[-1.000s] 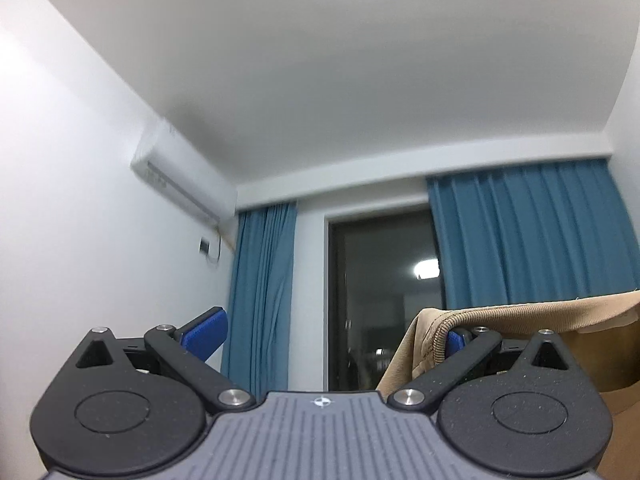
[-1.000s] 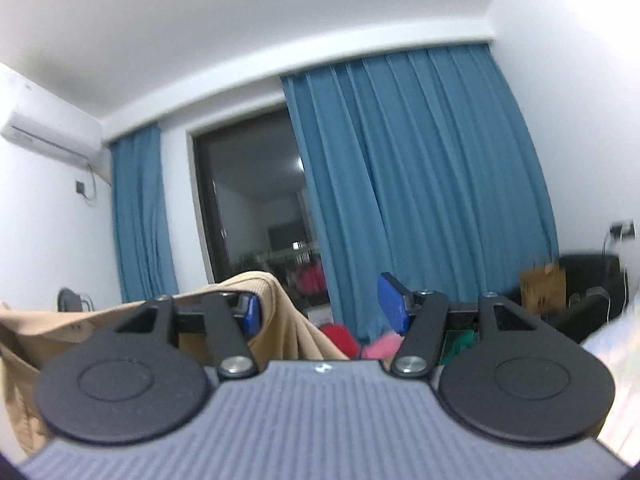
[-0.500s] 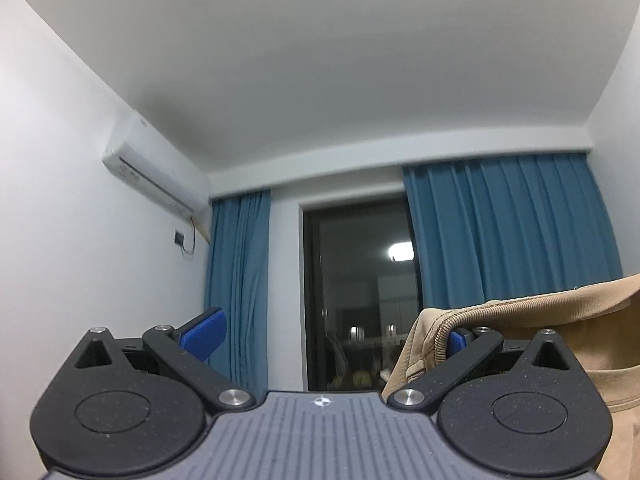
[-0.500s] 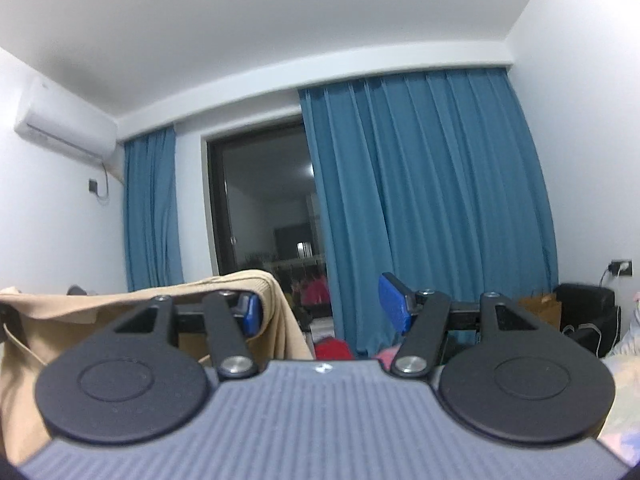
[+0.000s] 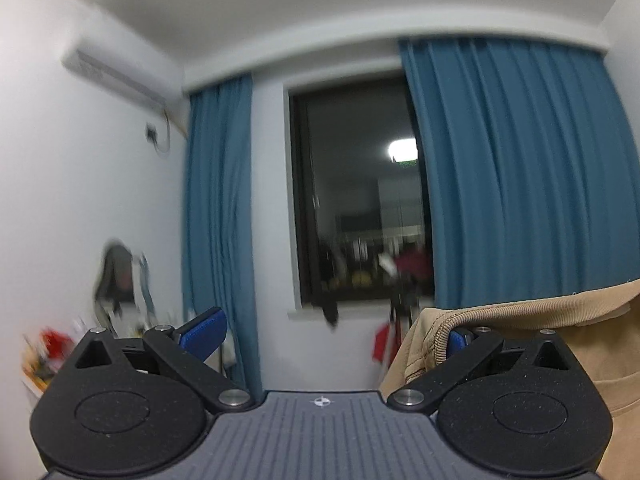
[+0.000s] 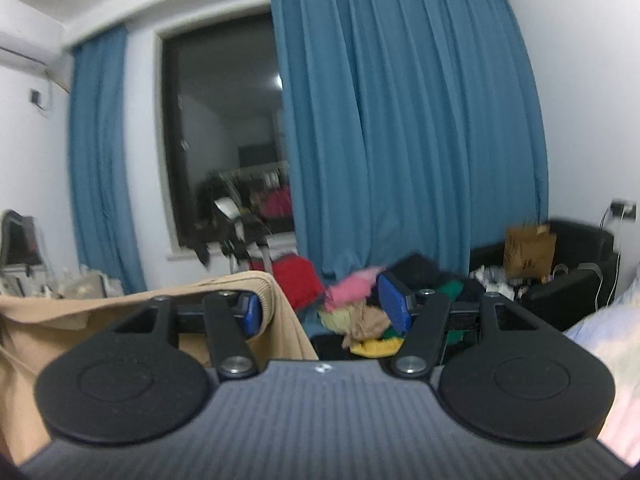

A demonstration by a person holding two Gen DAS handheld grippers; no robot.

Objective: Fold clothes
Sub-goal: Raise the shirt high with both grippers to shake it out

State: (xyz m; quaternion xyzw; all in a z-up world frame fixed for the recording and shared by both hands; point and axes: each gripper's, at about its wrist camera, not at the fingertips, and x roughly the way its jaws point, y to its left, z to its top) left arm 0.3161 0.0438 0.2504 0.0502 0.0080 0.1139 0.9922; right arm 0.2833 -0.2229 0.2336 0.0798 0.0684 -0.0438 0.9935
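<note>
Tan garment [image 5: 520, 312] stretched in the air between both grippers, its ribbed edge draped over the left gripper's [image 5: 332, 334] right finger (jaws spread wide), likewise hooked over the right gripper's [image 6: 320, 308] left finger, jaws apart, blue curtains [image 6: 400, 128] behind.

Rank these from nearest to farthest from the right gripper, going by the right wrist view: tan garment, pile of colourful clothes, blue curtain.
1. tan garment, draped over its left finger.
2. pile of colourful clothes, on the floor ahead.
3. blue curtain, at the far wall.
</note>
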